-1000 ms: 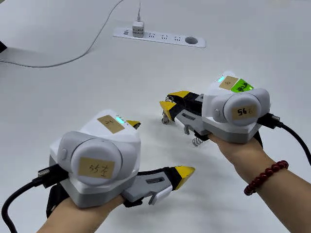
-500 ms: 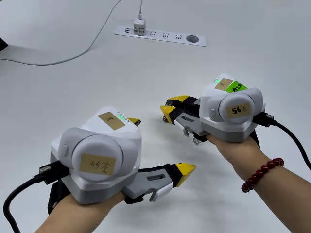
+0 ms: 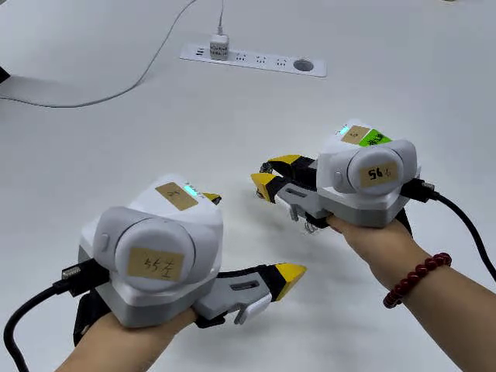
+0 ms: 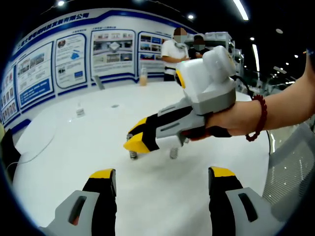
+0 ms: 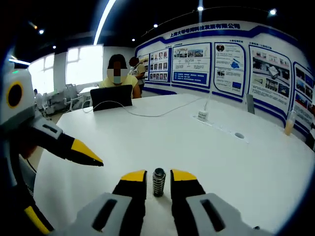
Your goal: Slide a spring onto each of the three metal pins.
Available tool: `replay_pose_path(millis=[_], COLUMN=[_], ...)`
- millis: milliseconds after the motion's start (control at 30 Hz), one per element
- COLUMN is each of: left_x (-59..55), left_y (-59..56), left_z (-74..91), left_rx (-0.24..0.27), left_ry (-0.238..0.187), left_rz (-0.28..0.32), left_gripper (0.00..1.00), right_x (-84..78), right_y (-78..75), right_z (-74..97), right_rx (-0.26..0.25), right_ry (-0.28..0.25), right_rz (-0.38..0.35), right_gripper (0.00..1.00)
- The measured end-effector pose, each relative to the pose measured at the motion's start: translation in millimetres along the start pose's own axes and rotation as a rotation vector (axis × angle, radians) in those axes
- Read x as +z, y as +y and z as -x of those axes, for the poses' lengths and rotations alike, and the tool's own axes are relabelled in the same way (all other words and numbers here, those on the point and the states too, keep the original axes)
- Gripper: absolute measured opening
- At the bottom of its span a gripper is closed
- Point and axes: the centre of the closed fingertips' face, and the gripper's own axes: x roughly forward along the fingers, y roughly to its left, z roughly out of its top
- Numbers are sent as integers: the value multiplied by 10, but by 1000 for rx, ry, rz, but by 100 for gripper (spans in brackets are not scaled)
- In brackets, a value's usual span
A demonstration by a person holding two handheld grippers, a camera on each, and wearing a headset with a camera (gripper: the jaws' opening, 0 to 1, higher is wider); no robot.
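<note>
Right tool [image 5: 158, 174] narrow about upright spring [image 5: 158, 182], perhaps touching; left tool [image 4: 162, 173] wide.

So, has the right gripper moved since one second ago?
Yes, a little. Against the power strip, the right gripper has slid slightly left in the head view and nearer the person; a spring stands between its jaws.
</note>
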Motion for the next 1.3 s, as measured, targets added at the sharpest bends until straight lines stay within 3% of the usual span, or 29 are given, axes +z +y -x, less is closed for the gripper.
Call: replay_pose_path(millis=[300,667,800,1300], left_x=[-8,8,8,104], left_y=[1,-6,-5,-74], left_z=[2,-7,-15,-135], left_rx=[6,4,3,-23], left_ry=[5,0,3,-4], left_rz=[-2,-18,-17,-97], left_gripper=[78,77,76,68], right_x=[116,179,139,-33], right_y=[-52,-198,-251,-393], right_z=[184,529,618,1011], right_rx=[-5,-43,-62,-116], right_ry=[-15,-29,-29,-16], right_rz=[-55,-81,-91,-120], right_gripper=[30,37,41,50])
